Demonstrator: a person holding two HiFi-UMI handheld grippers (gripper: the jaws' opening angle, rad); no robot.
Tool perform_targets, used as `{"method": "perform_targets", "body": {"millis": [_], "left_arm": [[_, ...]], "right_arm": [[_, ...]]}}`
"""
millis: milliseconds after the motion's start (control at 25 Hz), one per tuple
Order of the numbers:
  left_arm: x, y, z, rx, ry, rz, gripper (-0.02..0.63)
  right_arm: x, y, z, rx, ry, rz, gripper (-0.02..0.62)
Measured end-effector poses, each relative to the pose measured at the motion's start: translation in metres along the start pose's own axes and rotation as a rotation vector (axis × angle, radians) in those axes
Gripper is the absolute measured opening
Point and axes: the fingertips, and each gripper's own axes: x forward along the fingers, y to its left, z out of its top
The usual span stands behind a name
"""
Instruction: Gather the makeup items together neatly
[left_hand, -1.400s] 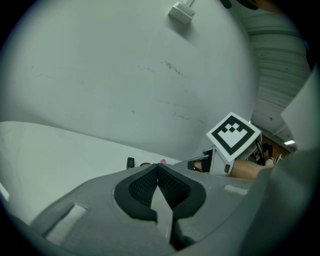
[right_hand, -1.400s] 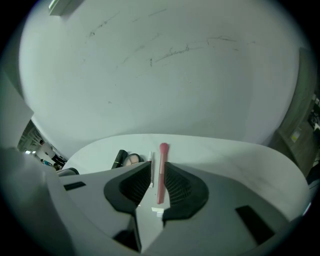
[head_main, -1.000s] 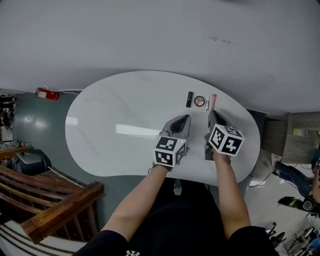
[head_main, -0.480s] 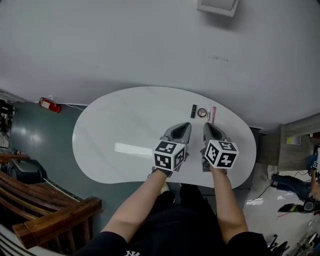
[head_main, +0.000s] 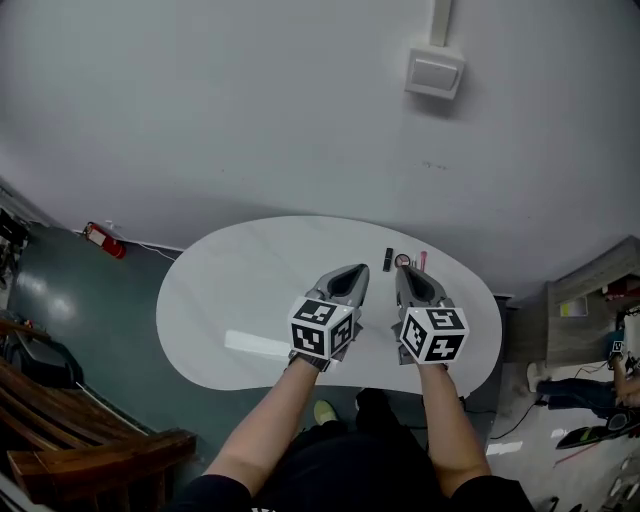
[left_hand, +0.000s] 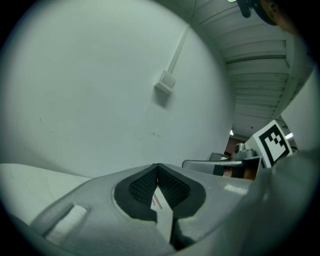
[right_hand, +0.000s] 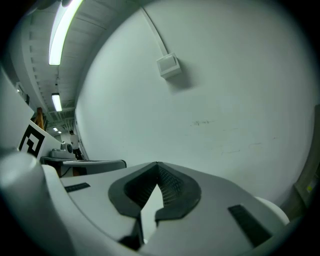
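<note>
White, glossy and kidney-shaped, the desk (head_main: 230, 300) fills the foreground. The left tool (head_main: 354, 271) and the right tool (head_main: 402, 272) hang side by side above its near half, each with jaws pressed together on nothing. Beyond their tips, by the far rim, a short black lipstick tube (head_main: 388, 259), a small round compact (head_main: 403, 261) and a slim pink tube (head_main: 423, 261) lie in a tight row, so the gathering looks done. The sound course is probably keeping both tools clear of that row. No tray, pouch or box shows; the items lie bare on the desk. Behind stands a plain pale wall with a white switch box (head_main: 434, 70).
</note>
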Motion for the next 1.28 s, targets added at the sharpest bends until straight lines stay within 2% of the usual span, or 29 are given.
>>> {"method": "perform_targets", "body": {"millis": [240,520,920,1280], "left_arm": [[-0.039,-0.005,0.045,0.058,-0.068,-0.017,0.009],[-0.076,-0.013,0.075,0.087,-0.129,-0.02,0.009],[-0.098,-0.028,0.084,0.099,-0.168,-0.034,0.009],[-0.105,-0.034,0.086,0.11,-0.18,-0.036,0.009]], "right_arm": [[-0.018,0.036,0.039,-0.042,-0.088,0.034,0.015],[-0.034,0.071,0.065,-0.088,-0.153,0.064,0.015],[-0.059,0.091,0.082,-0.118,-0.205,0.077,0.014],[-0.067,0.096,0.083,-0.13,-0.209,0.066,0.014]]}}
